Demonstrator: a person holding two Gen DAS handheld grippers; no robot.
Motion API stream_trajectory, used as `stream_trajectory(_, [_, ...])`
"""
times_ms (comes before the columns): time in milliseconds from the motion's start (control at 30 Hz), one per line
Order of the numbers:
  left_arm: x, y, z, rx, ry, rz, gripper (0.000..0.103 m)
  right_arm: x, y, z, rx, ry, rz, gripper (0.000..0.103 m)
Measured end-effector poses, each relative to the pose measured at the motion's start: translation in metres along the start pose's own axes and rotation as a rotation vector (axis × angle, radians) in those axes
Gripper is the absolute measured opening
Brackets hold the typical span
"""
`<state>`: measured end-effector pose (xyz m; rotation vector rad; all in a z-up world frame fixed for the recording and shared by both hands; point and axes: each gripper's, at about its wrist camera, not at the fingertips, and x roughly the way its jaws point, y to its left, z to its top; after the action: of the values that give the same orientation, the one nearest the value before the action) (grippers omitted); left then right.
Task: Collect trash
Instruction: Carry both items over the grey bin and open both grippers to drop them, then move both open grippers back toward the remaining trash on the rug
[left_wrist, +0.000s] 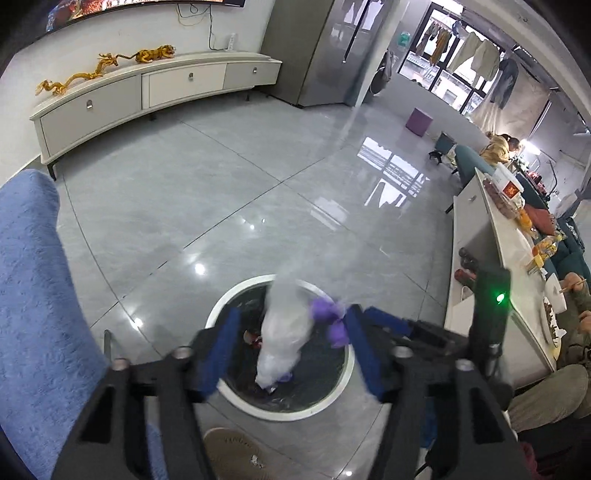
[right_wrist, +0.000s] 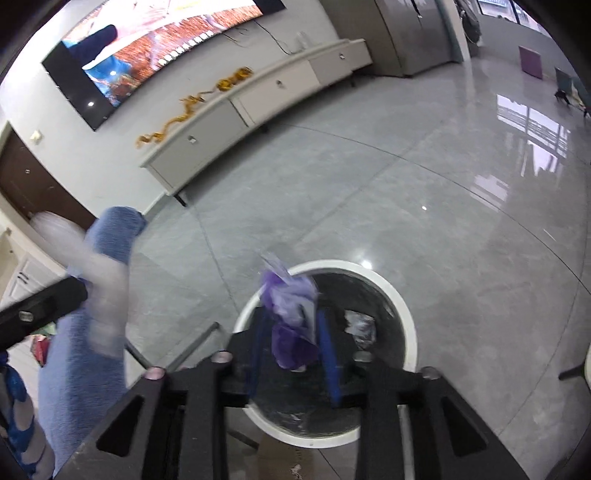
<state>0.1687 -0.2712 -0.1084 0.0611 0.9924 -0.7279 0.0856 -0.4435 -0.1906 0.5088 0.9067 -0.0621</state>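
Observation:
A round bin (left_wrist: 226, 300) with a white rim and a black liner stands on the grey tile floor, right under both grippers. My left gripper (left_wrist: 291, 314) is open, and a blurred white plastic bag (left_wrist: 284, 332) hangs between its blue pads without touching them, its lower end down inside the bin. My right gripper (right_wrist: 291, 314) is open above the bin (right_wrist: 404, 317). A crumpled purple and white wrapper (right_wrist: 291, 325) sits loose and blurred between its pads. The same purple wrapper (left_wrist: 327, 319) shows beside the left gripper's right pad. Crumpled trash (right_wrist: 360, 326) lies in the liner.
A blue fleece sleeve (left_wrist: 37, 295) fills the left side. A slipper (left_wrist: 236, 454) lies just in front of the bin. A white table (left_wrist: 480, 236) with food and seated people lies to the right. A long TV cabinet (left_wrist: 147, 92) lines the far wall.

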Motion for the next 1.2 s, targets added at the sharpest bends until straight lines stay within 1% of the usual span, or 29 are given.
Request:
stream_trajectory(33, [0.0,-0.002,0.0,0.002,-0.003,-0.009,0.063,0.0,-0.001,-0.002,0.002,0.002,-0.007,0.046])
stream_trajectory(100, [-0.002,-0.004,0.0,0.006,-0.007,-0.012,0.063,0.001,-0.004,-0.003,0.011,0.009,-0.022,0.046])
stream_trajectory(200, [-0.009,-0.008,-0.004,0.018,-0.021,0.007,0.063,-0.005,-0.006,-0.005,0.031,0.006,-0.031,0.046])
stream_trajectory(433, [-0.045,-0.009,-0.014,0.029,-0.089,0.105,0.063,-0.027,0.003,0.0,0.016,-0.042,-0.023,0.046])
stream_trajectory(667, [-0.092,-0.002,-0.026,0.024,-0.172,0.199,0.063,-0.063,0.04,0.0,-0.042,-0.094,0.016,0.047])
stream_trajectory(800, [-0.12,0.009,-0.038,0.008,-0.223,0.245,0.063,-0.084,0.071,-0.002,-0.093,-0.124,0.047,0.047])
stream_trajectory(967, [-0.164,0.046,-0.056,-0.074,-0.282,0.299,0.063,-0.106,0.11,-0.007,-0.163,-0.153,0.074,0.048])
stream_trajectory(1200, [-0.252,0.126,-0.091,-0.216,-0.4,0.396,0.063,-0.136,0.183,-0.013,-0.287,-0.192,0.119,0.048])
